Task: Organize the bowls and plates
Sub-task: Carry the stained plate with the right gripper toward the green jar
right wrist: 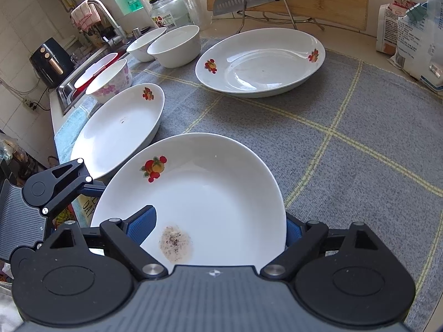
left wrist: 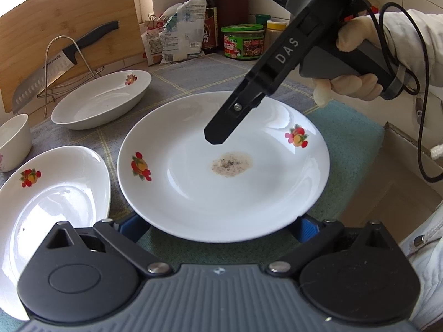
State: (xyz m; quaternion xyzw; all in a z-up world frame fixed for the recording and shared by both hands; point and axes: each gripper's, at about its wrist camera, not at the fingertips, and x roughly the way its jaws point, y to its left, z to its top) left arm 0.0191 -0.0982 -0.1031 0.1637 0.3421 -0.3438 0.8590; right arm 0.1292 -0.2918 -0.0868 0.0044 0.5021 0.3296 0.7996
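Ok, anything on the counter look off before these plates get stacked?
Yes: the plate between both claws has a brownish, speckled residue patch in its well, so it looks unwashed. The plate beside it also carries a small dark speck, faint from here. Nothing looks chipped, spilled or tipped.

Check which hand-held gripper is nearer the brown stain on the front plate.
Right. The right hand-held gripper straddles the plate rim, one finger over the dish beside the stain; the left hand-held gripper sits at the opposite rim, farther away.
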